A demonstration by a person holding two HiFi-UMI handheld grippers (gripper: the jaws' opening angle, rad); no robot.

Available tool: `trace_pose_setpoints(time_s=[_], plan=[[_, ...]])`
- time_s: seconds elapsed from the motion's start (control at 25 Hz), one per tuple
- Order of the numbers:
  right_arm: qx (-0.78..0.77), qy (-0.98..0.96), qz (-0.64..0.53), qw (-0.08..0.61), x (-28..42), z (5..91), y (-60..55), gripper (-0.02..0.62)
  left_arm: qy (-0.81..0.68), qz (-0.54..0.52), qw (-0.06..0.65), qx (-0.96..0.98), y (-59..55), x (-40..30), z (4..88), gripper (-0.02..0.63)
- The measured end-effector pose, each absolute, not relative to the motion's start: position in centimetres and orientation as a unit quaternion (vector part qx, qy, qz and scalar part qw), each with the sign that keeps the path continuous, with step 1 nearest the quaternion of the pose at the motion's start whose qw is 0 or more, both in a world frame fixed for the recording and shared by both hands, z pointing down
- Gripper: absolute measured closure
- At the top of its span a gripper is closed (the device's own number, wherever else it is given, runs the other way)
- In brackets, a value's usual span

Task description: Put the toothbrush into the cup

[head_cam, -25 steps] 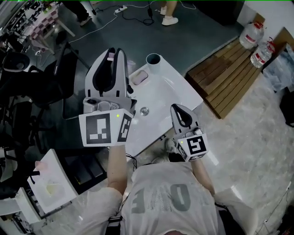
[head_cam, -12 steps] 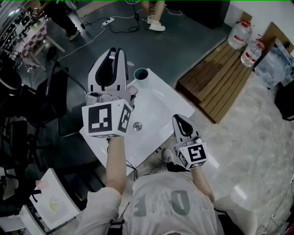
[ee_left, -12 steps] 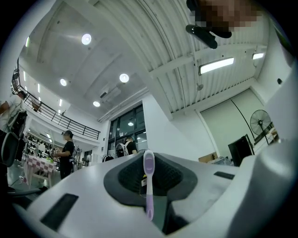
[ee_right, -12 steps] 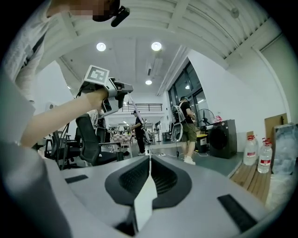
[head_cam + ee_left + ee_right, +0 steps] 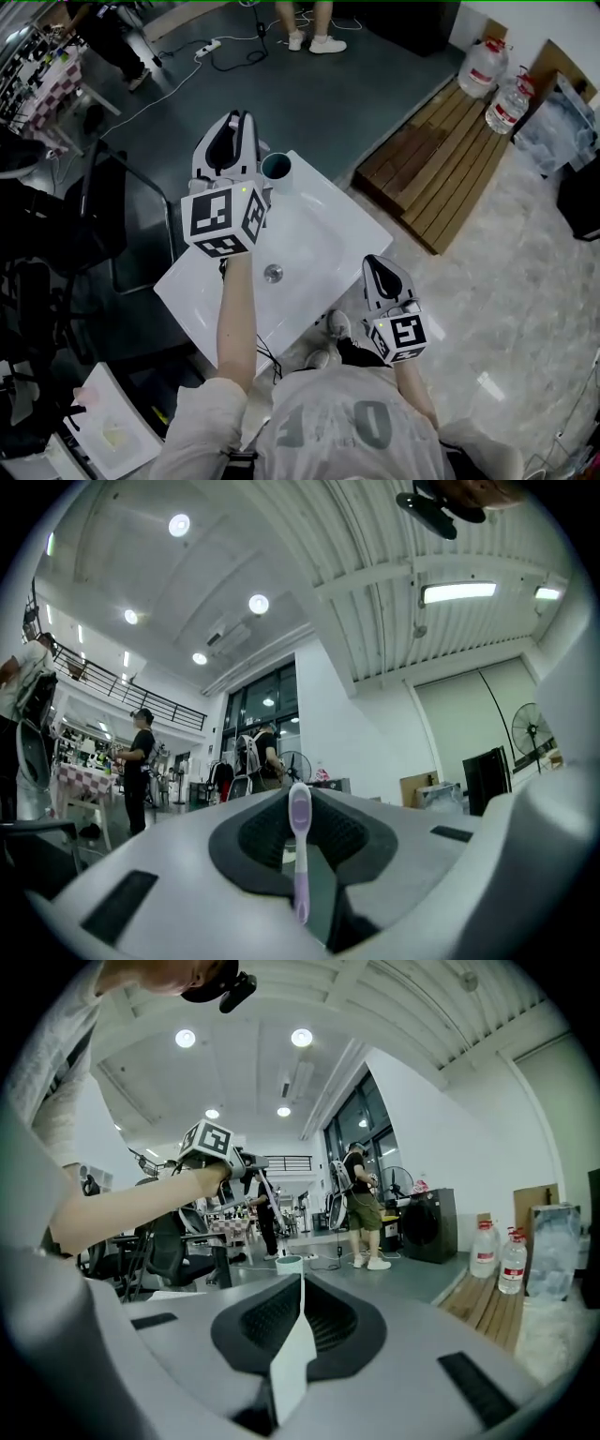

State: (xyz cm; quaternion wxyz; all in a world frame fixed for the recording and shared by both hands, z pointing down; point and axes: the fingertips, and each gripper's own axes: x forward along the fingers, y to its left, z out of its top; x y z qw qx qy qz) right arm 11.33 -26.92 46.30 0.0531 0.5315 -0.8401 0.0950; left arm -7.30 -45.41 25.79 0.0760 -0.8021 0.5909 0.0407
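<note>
The toothbrush (image 5: 299, 855) is sitting pinched between the jaws of the left gripper (image 5: 236, 122), its lilac handle running up between the pads and its head poking out past the tips. The grip is looking firm and unchanged. Over the last second this gripper has been coming down and travelling away from the person, so it is now lying just left of the cup (image 5: 277, 169) at the far corner of the white sink top (image 5: 323, 225), with its tips reaching a little beyond the rim. The brush is not yet hanging over the cup's mouth. That is putting the carry close to its end: the brush is probably still needing a short shift to the right over the opening and a tilt downward before the jaws are letting go. The right gripper (image 5: 377, 264) is waiting at the near right edge of the sink top, well apart from the cup, having sunk slightly too, its jaws pressed together on nothing
</note>
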Motion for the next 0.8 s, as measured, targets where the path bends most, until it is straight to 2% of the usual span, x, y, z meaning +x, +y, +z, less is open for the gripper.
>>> trace_pose_setpoints(time_s=[0.8], plan=[[0.544, -0.824, 0.125, 0.095, 14.3, 49.9, -26.5, 0.563, 0.598, -0.093, -0.063, -0.793, -52.5, -7.9, 43.0, 0.534]])
